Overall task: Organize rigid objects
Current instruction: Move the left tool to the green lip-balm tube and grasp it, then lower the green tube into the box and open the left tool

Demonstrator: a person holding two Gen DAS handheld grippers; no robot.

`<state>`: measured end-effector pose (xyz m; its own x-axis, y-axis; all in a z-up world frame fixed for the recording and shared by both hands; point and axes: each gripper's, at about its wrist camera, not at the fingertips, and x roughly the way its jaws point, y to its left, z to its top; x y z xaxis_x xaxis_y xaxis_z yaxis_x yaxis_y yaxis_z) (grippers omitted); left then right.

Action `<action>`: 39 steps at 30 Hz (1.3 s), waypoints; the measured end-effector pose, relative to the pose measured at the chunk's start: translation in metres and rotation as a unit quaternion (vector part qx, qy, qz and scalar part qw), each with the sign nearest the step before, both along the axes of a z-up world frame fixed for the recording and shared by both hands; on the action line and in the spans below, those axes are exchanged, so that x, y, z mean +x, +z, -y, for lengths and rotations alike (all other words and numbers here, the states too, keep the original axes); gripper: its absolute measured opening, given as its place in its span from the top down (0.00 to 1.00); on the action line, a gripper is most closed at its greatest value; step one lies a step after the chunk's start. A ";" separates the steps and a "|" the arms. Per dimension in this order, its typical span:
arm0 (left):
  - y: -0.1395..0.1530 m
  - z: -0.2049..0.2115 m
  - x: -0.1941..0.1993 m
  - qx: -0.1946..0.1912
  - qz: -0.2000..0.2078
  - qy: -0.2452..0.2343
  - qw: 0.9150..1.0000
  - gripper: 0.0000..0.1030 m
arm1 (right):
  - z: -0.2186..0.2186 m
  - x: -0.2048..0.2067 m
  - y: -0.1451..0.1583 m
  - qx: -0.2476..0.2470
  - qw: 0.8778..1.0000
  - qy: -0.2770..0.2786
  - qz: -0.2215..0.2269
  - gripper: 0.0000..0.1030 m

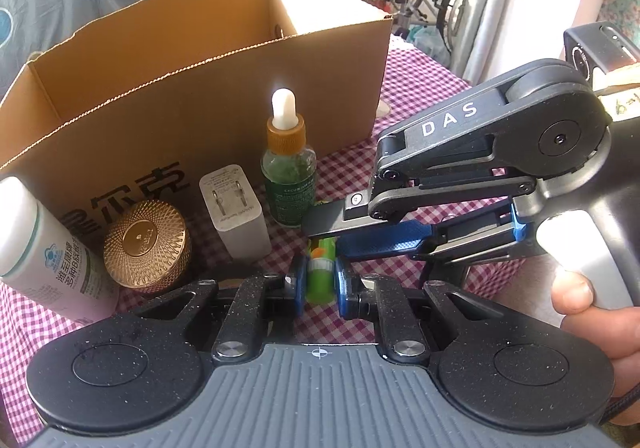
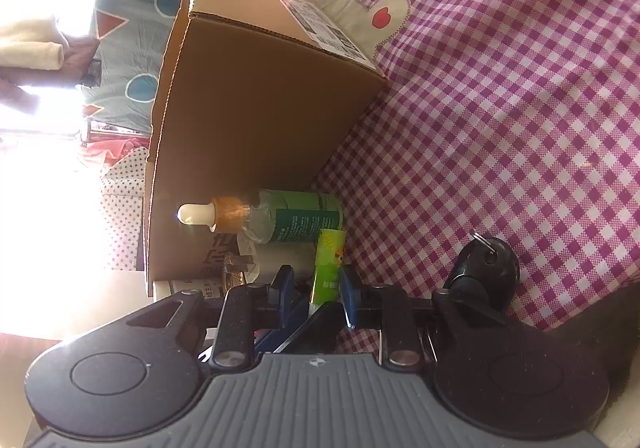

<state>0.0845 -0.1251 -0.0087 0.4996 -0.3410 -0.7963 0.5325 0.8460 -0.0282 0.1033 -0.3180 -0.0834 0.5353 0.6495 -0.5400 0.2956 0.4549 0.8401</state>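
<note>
the small green tube point(image 1: 320, 280) lies on the checked tablecloth point(image 1: 420, 88), just in front of the cardboard box point(image 1: 192, 104). its long axis runs straight away from the left gripper point(image 1: 319, 282), whose narrow jaws clamp its near end. the right gripper point(image 1: 326, 234) (reaching in crosswise) seems to pinch the far end, though that contact is partly hidden.
</note>
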 end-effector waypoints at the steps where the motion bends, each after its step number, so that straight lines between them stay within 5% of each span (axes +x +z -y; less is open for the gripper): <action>1: 0.001 -0.001 0.000 -0.004 -0.001 0.000 1.000 0.86 | 0.000 0.000 0.000 0.001 1.000 -0.001 0.000 0.73; 21: 0.026 -0.032 -0.025 -0.036 0.014 0.006 0.999 0.86 | -0.032 -0.015 0.017 0.002 0.999 -0.002 0.039 0.79; 33: 0.068 -0.063 -0.067 -0.073 0.065 0.027 0.995 0.86 | -0.071 -0.051 0.082 -0.061 0.988 0.033 0.139 0.82; 39: 0.100 -0.079 -0.059 -0.091 0.103 0.055 0.989 0.86 | -0.086 -0.035 0.126 -0.083 0.975 0.069 0.195 0.83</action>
